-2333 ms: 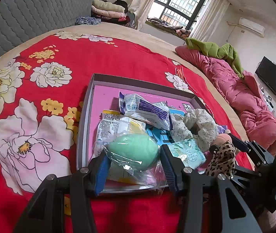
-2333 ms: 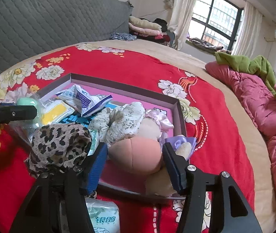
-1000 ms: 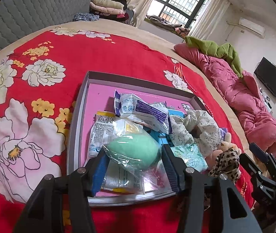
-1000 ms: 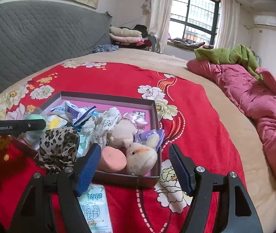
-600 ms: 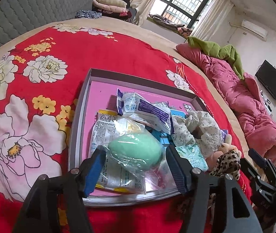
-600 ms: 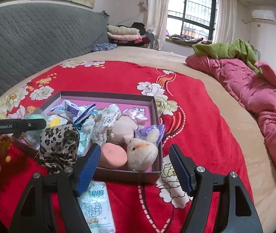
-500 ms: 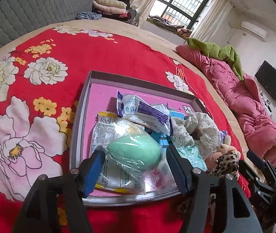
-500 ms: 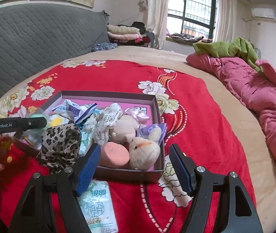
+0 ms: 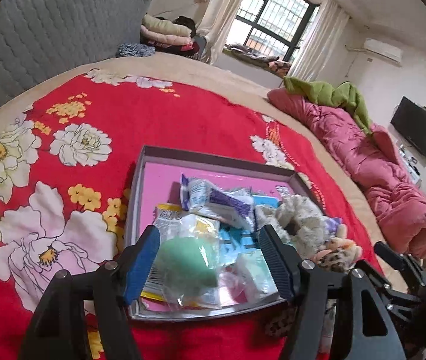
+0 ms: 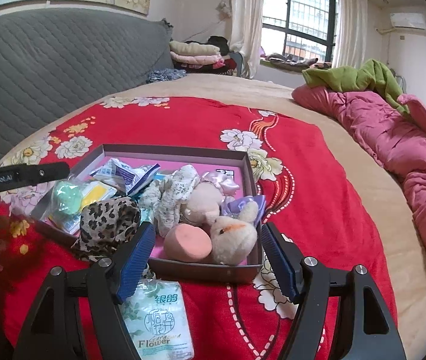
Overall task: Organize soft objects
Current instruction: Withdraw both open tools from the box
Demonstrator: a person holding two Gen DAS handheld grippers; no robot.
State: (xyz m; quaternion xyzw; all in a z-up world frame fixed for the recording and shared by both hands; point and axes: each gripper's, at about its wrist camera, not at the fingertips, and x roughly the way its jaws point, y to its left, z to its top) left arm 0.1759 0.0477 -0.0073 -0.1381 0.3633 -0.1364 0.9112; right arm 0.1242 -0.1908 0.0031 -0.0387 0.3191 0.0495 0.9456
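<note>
A: What is seen nearest?

B: The left gripper (image 9: 209, 258), fingers just spread wide, nothing pressed; a bagged green sponge (image 9: 187, 258) lies released in the pink tray (image 9: 213, 162) on the bed.

A: And handling?

B: Judged light, squashy, its bag slippery; best pinched mid-body. The right gripper (image 10: 208, 258) is held wide, empty.

Home bedroom. A bed (image 10: 318, 180) wearing a red floral cover is filling the view, grey quilted headboard (image 10: 62, 60) standing behind it, pink duvet (image 10: 393, 138) lying bunched at one side. Folded blankets (image 10: 197, 52) are sitting by a curtained, barred window (image 10: 300, 21). Wall air conditioner (image 9: 382, 49) and TV (image 9: 416, 139) are hanging opposite.
</note>
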